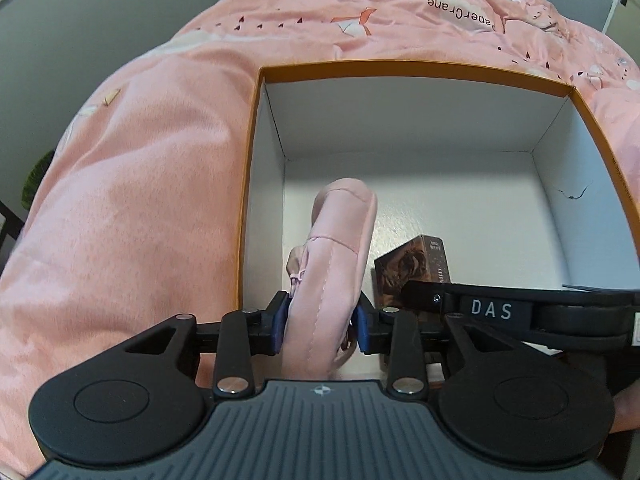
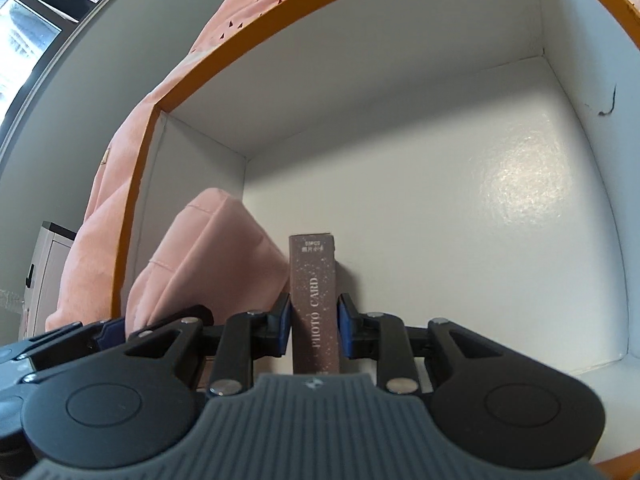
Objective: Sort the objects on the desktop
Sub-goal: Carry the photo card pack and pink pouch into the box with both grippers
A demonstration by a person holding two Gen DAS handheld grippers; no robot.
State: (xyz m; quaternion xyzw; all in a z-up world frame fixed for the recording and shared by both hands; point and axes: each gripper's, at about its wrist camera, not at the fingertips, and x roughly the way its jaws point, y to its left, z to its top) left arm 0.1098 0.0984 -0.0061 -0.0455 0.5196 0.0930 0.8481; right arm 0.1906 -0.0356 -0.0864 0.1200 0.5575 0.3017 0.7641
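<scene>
My left gripper (image 1: 320, 326) is shut on a soft pink pouch (image 1: 334, 264) and holds it inside an open box with an orange rim (image 1: 400, 65) and white inside walls. My right gripper (image 2: 313, 330) is shut on a brown "PHOTO CARD" box (image 2: 314, 300), held upright inside the same big box (image 2: 148, 184), just right of the pink pouch (image 2: 208, 256). The photo card box (image 1: 412, 268) and the right gripper's black body also show in the left wrist view, at the right.
The big box rests on a pink quilt (image 1: 140, 200) printed with paper cranes. Its white floor (image 2: 460, 220) is bare toward the far and right sides. A grey wall (image 2: 120, 60) and a small cabinet (image 2: 48, 276) lie to the left.
</scene>
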